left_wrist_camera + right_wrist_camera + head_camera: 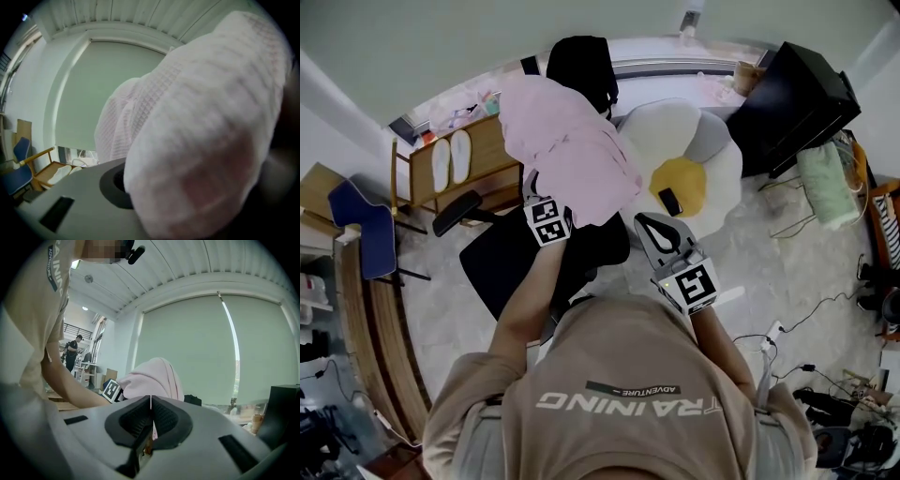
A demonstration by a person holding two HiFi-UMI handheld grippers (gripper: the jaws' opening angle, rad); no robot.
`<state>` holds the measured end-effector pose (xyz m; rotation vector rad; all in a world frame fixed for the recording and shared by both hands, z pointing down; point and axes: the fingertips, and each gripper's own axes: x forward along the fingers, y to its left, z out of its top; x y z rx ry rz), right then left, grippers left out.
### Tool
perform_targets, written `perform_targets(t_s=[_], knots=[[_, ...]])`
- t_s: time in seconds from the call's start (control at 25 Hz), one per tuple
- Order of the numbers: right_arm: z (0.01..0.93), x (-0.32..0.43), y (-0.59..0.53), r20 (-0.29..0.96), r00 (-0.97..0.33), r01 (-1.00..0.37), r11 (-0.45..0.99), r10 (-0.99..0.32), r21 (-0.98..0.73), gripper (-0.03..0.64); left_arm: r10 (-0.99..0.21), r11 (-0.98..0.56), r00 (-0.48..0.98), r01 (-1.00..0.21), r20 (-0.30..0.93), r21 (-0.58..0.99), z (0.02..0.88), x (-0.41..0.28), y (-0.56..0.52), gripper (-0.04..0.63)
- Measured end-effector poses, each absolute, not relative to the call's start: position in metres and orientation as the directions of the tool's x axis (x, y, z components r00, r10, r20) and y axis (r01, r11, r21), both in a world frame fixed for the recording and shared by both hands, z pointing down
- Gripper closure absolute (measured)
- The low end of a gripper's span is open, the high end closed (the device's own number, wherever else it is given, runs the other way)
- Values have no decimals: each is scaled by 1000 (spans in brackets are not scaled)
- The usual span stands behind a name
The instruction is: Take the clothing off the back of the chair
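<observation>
Head view, cataloguing from largest down.

Standing mid-floor: black swivel office chair (492,267), seat turned toward the wearer, backrest rising on the far side.

Lying just beyond the chair, to its right: fried-egg-shaped floor cushion (675,131), white with a yellow centre, a small dark object resting on it.

Draping over the chair's backrest and covering most of it, hem hanging down toward the seat: pale pink waffle-knit garment (567,150). Filling nearly the whole left gripper view (201,131); showing as a rounded hump in the right gripper view (154,376).
- Judging it light, soft and limp, sagging wherever unsupported.
- Textured knit probably giving decent friction, not sliding out of the pads.
- Likely catching on the backrest top if dragged sideways, so lifting up and over looking safer.
- Best hold: a thick bunched fold near the upper edge, not a single thin layer.

Reaching in at the garment's lower left edge: left gripper (534,192), jaws partly closed and pinching a bulging fold of the pink fabric, one grey jaw visible beside it.

Hovering near the garment's lower right edge, not touching: right gripper (654,230), ribbed pads pressed together (150,404), holding nothing.
</observation>
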<state>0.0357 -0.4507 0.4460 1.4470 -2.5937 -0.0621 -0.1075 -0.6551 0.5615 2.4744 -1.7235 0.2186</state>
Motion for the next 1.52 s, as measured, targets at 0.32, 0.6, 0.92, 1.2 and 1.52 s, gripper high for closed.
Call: perform_targets(t_s=[0.32,0.6,0.92,1.2,1.52], knots=[[450,36,-446,121,-532,-834,544,-838,94,583,-933,-332,350,-925,79,185,531,-130,-626,517],[460,44,-425,112,-582,-804,591,-805,64,583,-938,-345,344,-916,-43,204,480,-132,-585,517],[461,50,-398,72,-655,-752,658,-753,38,584,-940,-331,313,-932,-133,150,440,-133,-523,518],[481,52,-375,84,-701,-712,702,-708,-23,583,-932,-333,307,-936,-194,114,411,-126,-476,520],[475,41,-354,75,-702,-712,701,-709,-35,583,-923,-360,334,-925,-188,122,411,-128,-438,520]])
